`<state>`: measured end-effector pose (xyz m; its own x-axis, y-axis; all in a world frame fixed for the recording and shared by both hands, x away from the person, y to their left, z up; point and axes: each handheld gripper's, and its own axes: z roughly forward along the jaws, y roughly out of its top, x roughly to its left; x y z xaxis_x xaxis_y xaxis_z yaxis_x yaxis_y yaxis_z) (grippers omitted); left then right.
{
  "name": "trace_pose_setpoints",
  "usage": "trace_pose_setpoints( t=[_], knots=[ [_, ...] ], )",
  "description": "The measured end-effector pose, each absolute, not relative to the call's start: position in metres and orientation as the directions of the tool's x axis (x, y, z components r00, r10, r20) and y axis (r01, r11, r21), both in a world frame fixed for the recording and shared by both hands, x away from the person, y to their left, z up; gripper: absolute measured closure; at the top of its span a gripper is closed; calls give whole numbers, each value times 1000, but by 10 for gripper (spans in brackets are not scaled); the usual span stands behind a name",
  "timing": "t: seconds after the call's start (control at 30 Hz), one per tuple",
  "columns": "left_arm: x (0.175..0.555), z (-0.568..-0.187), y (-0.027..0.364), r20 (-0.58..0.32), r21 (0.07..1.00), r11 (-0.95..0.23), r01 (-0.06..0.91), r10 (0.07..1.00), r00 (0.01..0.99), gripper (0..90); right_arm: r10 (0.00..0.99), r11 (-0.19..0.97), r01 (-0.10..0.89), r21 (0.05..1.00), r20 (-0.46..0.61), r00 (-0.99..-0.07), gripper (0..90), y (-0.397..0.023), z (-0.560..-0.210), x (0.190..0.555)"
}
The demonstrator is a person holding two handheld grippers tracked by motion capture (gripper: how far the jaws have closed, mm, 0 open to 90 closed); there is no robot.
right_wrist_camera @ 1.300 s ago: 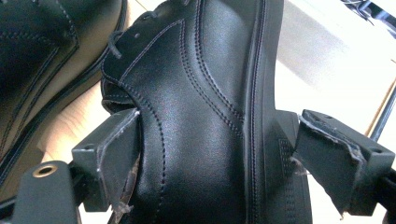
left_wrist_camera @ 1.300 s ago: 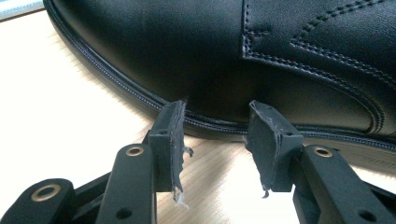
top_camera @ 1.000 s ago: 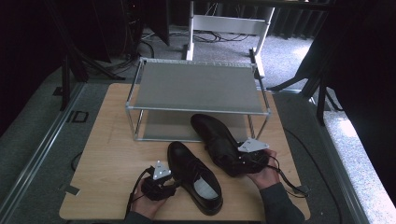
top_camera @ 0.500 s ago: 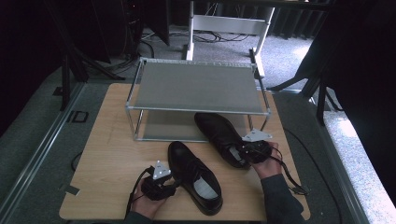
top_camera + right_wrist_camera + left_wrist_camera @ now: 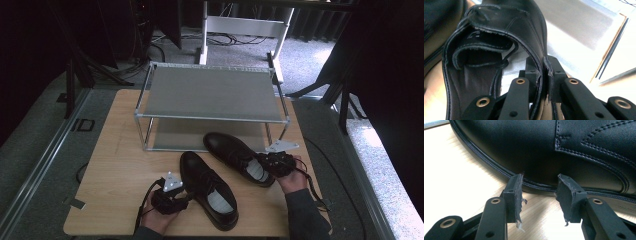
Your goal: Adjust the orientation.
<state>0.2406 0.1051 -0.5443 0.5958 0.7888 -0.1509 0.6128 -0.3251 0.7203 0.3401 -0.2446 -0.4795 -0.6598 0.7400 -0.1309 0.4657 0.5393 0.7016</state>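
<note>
Clamping, with the right gripper [image 5: 274, 164], the upper rim of a black leather lace-up shoe [image 5: 230, 147] near its heel. Jaws having just been closing, now pressing together on that leather wall, one pad inside the opening and one outside, as the right gripper view [image 5: 544, 62] is showing on the shoe [image 5: 499, 37]. Lying on the light wooden table [image 5: 120, 150], this shoe, toe pointing toward the lower shelf of the grey metal two-tier rack [image 5: 210, 92] just in front of it.

Resting low on the table near its front edge, the left gripper [image 5: 181, 200], jaws standing a little apart with nothing between them. Tips [image 5: 539, 185] lying right at the stitched sole edge of a second black leather shoe [image 5: 549, 150], whether touching it or not being hard to tell. Sitting beside the first, that second shoe [image 5: 202, 175], nearer the person, pale insole showing.
</note>
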Motion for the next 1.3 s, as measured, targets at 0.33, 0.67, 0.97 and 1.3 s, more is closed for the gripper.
trace_pose_setpoints(
  t=[0.33, 0.67, 0.97, 1.3],
  knots=[
    [235, -545, 105, -160, 712, -331, 620, 783, 601, 561, 730, 496, 546, 676, 17, -684, 807, -258, -482, 328],
    [235, -546, 101, -156, 710, -345, 614, 773, 615, 561, 739, 437, 595, 675, 108, -665, 798, -260, -485, 327],
    [237, -545, 99, -148, 710, -358, 606, 766, 626, 577, 718, 452, 598, 662, 128, -684, 781, -245, -490, 327],
    [241, -545, 90, -146, 711, -384, 590, 740, 657, 588, 714, 484, 555, 677, 61, -697, 754, -244, -481, 321]
  ],
)
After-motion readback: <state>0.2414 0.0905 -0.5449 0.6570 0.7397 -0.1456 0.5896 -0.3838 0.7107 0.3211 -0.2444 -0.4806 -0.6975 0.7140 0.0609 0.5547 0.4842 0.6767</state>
